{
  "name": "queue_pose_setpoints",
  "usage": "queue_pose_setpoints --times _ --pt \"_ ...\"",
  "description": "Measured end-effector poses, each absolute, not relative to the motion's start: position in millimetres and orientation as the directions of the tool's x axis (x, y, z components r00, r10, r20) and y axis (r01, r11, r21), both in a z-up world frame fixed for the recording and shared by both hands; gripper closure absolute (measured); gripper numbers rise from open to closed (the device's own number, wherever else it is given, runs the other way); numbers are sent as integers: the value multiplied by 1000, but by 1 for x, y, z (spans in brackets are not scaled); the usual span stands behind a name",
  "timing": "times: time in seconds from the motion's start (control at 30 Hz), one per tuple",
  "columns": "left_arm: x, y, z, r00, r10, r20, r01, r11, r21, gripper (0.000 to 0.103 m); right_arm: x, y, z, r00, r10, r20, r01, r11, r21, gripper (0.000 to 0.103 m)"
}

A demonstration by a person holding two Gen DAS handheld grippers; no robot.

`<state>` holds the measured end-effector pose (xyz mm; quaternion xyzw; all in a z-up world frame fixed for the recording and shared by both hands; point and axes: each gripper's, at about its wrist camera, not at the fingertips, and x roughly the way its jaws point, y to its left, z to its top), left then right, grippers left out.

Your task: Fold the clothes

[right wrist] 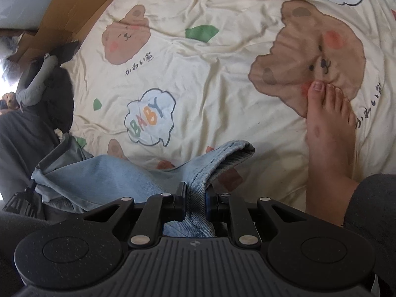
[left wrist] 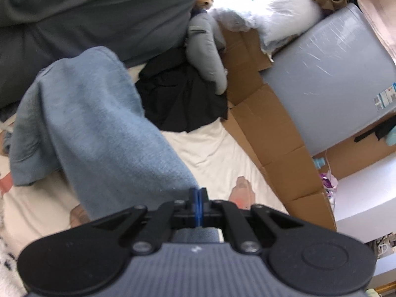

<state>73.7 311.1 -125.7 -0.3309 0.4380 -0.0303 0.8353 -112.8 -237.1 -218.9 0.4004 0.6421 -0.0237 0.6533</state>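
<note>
Both claws pinch the blue jeans (right wrist: 198, 170) over the bed (right wrist: 222, 79): left claw (left wrist: 198, 194) pressed together, apparently on fabric, right claw (right wrist: 195, 194) clamping a seam.

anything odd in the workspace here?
Yes: a bare foot rests on the bear-print sheet, right beside the denim clamped in the right claw, inside the folding area. A black garment lies crumpled at the sheet's edge against flattened cardboard.
</note>
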Motion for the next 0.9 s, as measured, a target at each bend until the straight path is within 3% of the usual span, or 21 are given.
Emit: queue_pose_setpoints --times 0.77,0.9 --pt "182 244 -175 562 -330 -758 -209 831 -516 103 -40 -283 -247 261 372 -891 639 625 448 88" --pt "200 232 -183 535 -318 -783 -220 842 -492 102 -24 -293 -243 306 314 -899 642 629 439 80"
